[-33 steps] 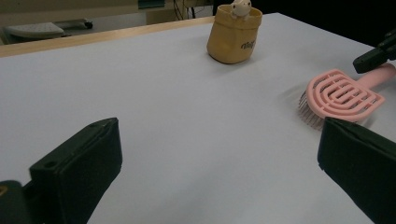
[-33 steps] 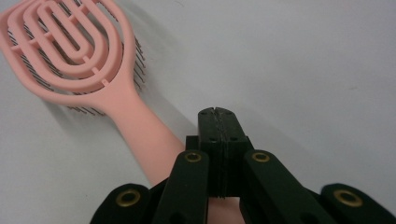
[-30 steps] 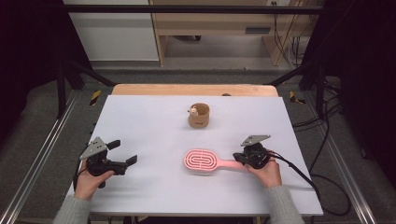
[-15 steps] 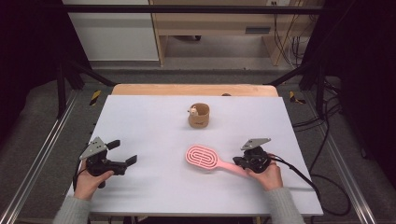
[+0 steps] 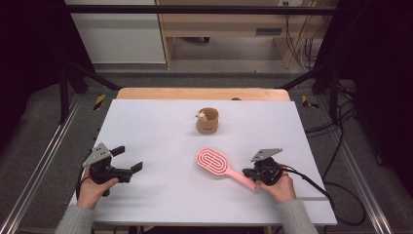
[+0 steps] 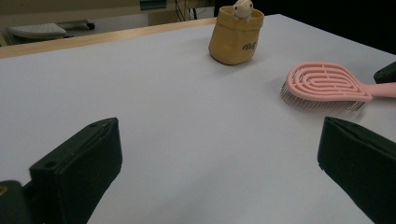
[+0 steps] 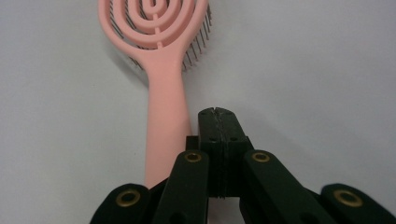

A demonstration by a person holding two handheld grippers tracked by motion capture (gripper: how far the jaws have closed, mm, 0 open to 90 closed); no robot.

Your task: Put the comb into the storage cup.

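A pink hairbrush (image 5: 213, 162) lies bristles down on the white table (image 5: 156, 131), its handle pointing to the near right. My right gripper (image 5: 249, 173) rests at the handle's end. In the right gripper view its jaws (image 7: 217, 113) are shut pad to pad, and the brush handle (image 7: 166, 116) runs along their left side, not between them. My left gripper (image 5: 127, 158) is held at the near left, open wide with nothing between its fingers. In the left gripper view (image 6: 219, 156) it faces the brush head (image 6: 322, 84).
A small tan cup (image 5: 207, 121) with a pale toy figure (image 5: 200, 116) on its rim stands behind the brush, near the table's middle back; the left gripper view has the cup (image 6: 235, 35) too. A wooden strip (image 5: 202, 93) edges the far side. Cables trail off the right edge.
The right hand has drawn slightly toward the near edge, and the brush has turned a little, so its handle now slants down to the right. The left gripper has kept still.
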